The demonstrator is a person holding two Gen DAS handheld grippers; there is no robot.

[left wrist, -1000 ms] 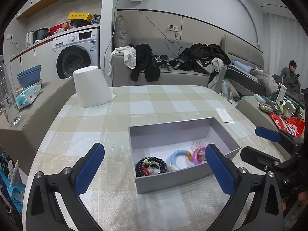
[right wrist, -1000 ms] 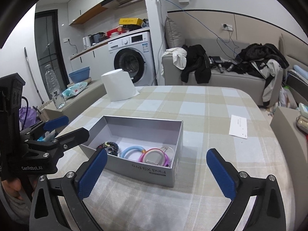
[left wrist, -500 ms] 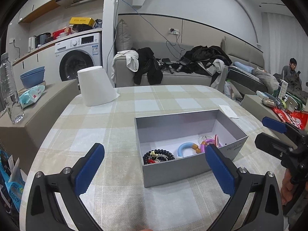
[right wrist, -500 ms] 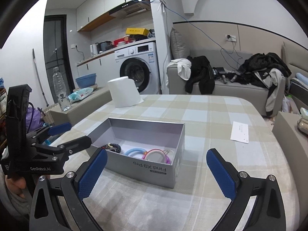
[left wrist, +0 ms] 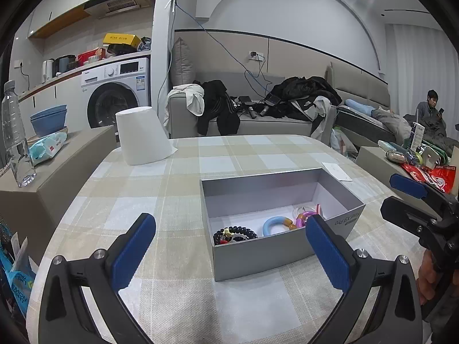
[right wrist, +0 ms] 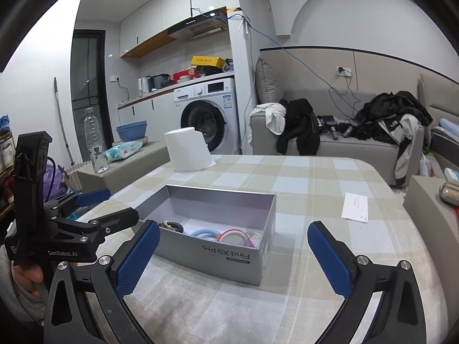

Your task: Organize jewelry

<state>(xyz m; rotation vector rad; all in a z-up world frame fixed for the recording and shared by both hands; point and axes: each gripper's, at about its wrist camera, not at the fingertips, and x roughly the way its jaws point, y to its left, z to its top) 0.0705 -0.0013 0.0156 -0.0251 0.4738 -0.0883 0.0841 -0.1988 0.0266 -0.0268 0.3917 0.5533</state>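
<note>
My left black claw with blue ribbed pads is spread wide, gripping nothing. My right black claw with blue pads is equally wide and empty. Both are level, side by side, pointing forward.

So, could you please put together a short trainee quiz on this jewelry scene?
1. True or false: the left tool is shut on a bracelet.
2. Where does the black coiled band lie? A) on the tablecloth B) inside the grey box C) on the paper slip
3. Fill in: the white paper roll stands on the table's ___ edge, beyond the box.

Key: 1 false, both it and the right tool are open and empty; 2 B; 3 far.
</note>
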